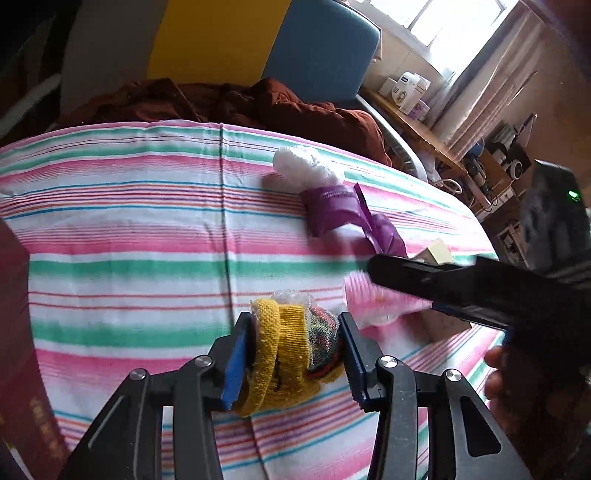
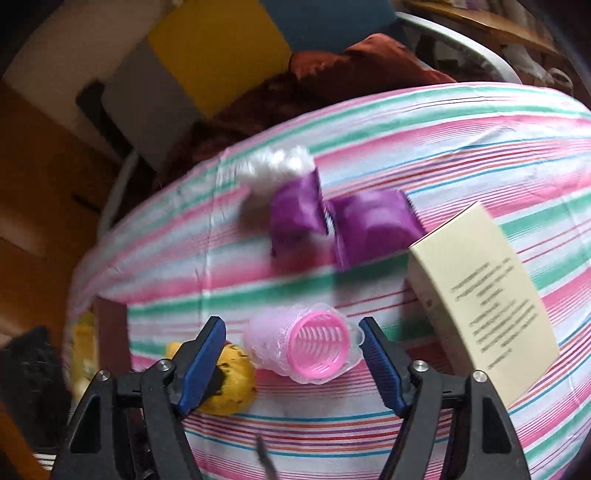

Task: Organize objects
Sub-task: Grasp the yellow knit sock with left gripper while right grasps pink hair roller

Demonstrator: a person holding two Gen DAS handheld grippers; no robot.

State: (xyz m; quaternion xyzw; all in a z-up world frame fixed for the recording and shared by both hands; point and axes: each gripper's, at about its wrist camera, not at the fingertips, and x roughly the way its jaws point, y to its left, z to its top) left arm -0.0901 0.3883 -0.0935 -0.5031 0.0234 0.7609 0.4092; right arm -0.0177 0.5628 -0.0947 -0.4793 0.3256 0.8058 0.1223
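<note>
Hair roller [image 2: 306, 341]: between the spread fingers of the right gripper [image 2: 291, 354], untouched, long axis pointing at the camera.
Left gripper [image 1: 293, 350]: clenched on yellow sock [image 1: 284, 354].

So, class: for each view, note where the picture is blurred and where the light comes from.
Left wrist view: the window at top right is blown out by daylight; the right gripper is motion-smeared, while the yellow sock in the left gripper is sharp. Right wrist view: the purple packet and box are blurred; the pink roller is clearer.
</note>
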